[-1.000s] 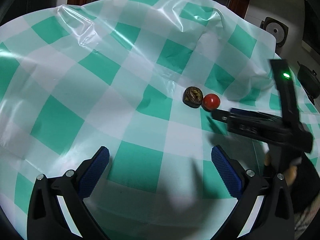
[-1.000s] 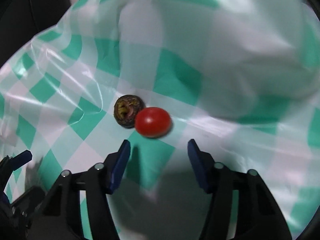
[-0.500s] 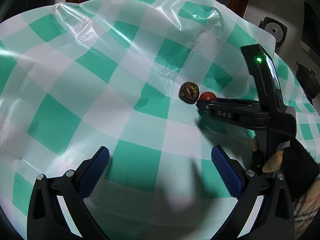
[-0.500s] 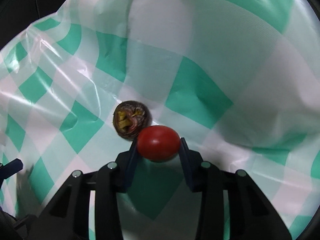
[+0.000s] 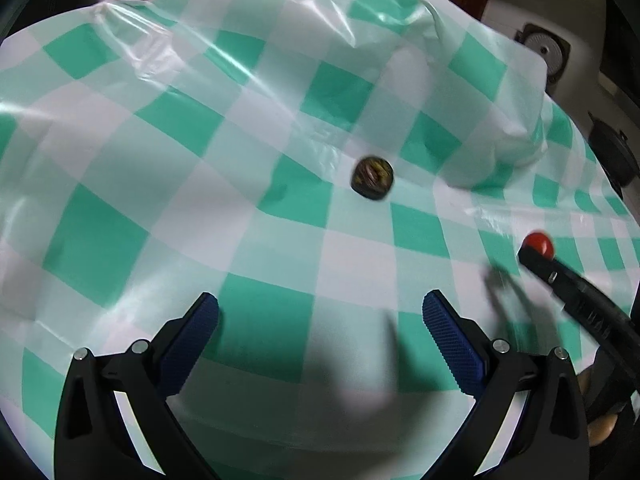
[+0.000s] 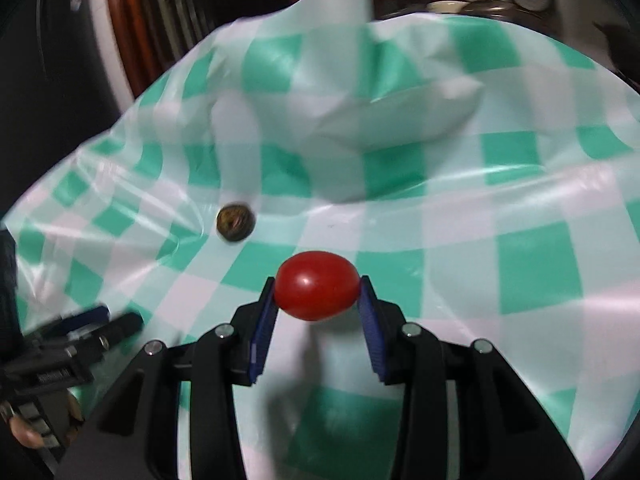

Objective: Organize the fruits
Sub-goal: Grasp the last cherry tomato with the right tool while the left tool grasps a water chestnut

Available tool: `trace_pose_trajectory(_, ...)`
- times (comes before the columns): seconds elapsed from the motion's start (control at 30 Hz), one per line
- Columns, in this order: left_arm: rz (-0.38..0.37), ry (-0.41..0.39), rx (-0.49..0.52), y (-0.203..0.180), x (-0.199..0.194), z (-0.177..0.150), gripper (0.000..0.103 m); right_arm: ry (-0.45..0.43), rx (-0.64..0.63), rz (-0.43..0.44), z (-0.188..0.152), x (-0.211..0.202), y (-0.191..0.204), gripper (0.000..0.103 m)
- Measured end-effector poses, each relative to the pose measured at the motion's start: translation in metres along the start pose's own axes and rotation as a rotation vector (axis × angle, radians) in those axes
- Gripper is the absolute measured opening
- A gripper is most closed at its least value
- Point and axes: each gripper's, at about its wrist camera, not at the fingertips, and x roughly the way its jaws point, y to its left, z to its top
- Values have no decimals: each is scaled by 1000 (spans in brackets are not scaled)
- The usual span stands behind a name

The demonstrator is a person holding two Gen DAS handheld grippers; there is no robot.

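A small red tomato (image 6: pixel 317 290) is clamped between the blue pads of my right gripper (image 6: pixel 318 294), lifted just above the green-and-white checked cloth. In the left wrist view the same tomato (image 5: pixel 539 243) shows at the far right, at the tip of the right gripper (image 5: pixel 534 254). A dark brown, wrinkled round fruit (image 5: pixel 372 177) lies alone on the cloth near the middle; it also appears left of the tomato as the brown fruit (image 6: pixel 236 221). My left gripper (image 5: pixel 320 320) stands open over the cloth, nothing between its fingers, well short of the brown fruit.
The checked plastic cloth (image 5: pixel 168 168) is wrinkled, with a raised white bulge (image 6: pixel 400 120) at the back right. Dark wooden furniture (image 6: pixel 136 20) stands behind the table. A round fan-like object (image 5: pixel 544 52) sits off the far right edge. A person's fingers (image 6: pixel 28 436) hold the left gripper's handle.
My right gripper shut on the tomato, then carried it to the right, away from the brown fruit, which stayed in place. The left gripper kept still and open.
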Motion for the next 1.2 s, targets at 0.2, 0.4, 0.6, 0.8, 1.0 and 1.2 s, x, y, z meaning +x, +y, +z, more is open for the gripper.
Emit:
trace_pose_trajectory(0.2,-16,53,13,-13,30,27,99,-11,123,64,6,4,-26,41)
trace_pose_trajectory(0.4,17,83,44,-41,84,72,96,-21,128,91,7,4,-26,41)
trace_pose_trajectory(0.6,90,110,167,-66,117,89,69,-16,122,104,8,5,-24,41)
trace_pose_trajectory(0.8,101,98,248,-81,118,84,39,-2,119,115,8,6,-23,41)
trace_pose_trajectory(1.0,121,79,244,-80,101,68,39,-3,124,114,8,7,-24,41)
trace_pose_trajectory(1.2,118,13,198,-69,52,33,39,-5,128,116,7,7,-24,41)
